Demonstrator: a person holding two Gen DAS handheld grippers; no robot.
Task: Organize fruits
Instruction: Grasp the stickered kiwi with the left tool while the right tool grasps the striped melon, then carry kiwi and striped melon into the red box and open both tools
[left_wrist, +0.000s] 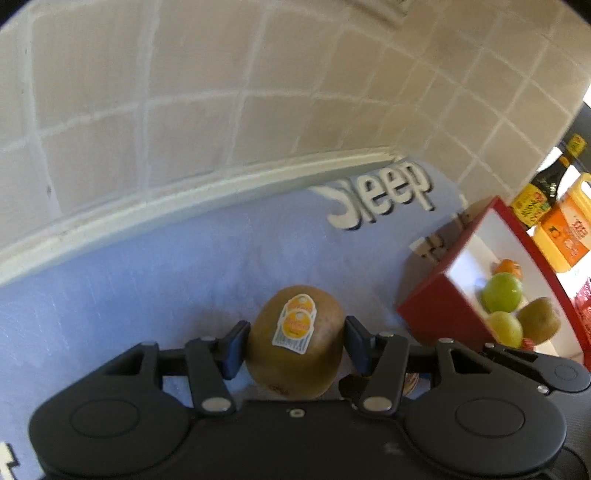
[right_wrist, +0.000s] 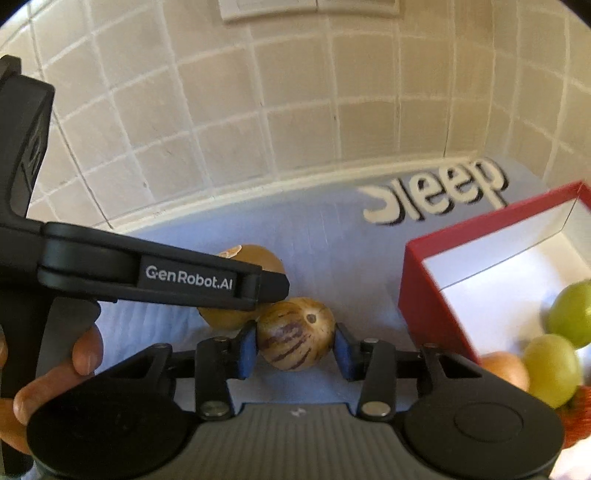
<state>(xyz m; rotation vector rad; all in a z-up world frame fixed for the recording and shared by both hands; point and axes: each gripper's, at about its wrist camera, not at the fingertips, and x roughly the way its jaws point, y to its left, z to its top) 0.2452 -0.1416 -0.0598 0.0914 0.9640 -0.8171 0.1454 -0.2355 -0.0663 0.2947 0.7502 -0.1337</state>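
Observation:
My left gripper (left_wrist: 294, 341) is shut on a brown kiwi (left_wrist: 295, 345) with an orange and white sticker, held above the lilac mat (left_wrist: 147, 280). My right gripper (right_wrist: 295, 343) is shut on a tan striped pepino melon (right_wrist: 295, 334). In the right wrist view the left gripper's black arm crosses the kiwi (right_wrist: 258, 258), just left of and behind the melon. A red box (left_wrist: 439, 306) with white inside stands to the right and holds green apples (left_wrist: 502, 291), a kiwi (left_wrist: 539, 319) and an orange fruit (left_wrist: 508, 267). The red box also shows in the right wrist view (right_wrist: 424, 295).
A tiled wall (left_wrist: 221, 92) rises behind the mat, which bears the word "sleep" (left_wrist: 384, 195). A dark sauce bottle (left_wrist: 539, 192) and an orange jug (left_wrist: 569, 229) stand beyond the box. A red mesh bag (right_wrist: 576, 413) lies beside the fruit in the box.

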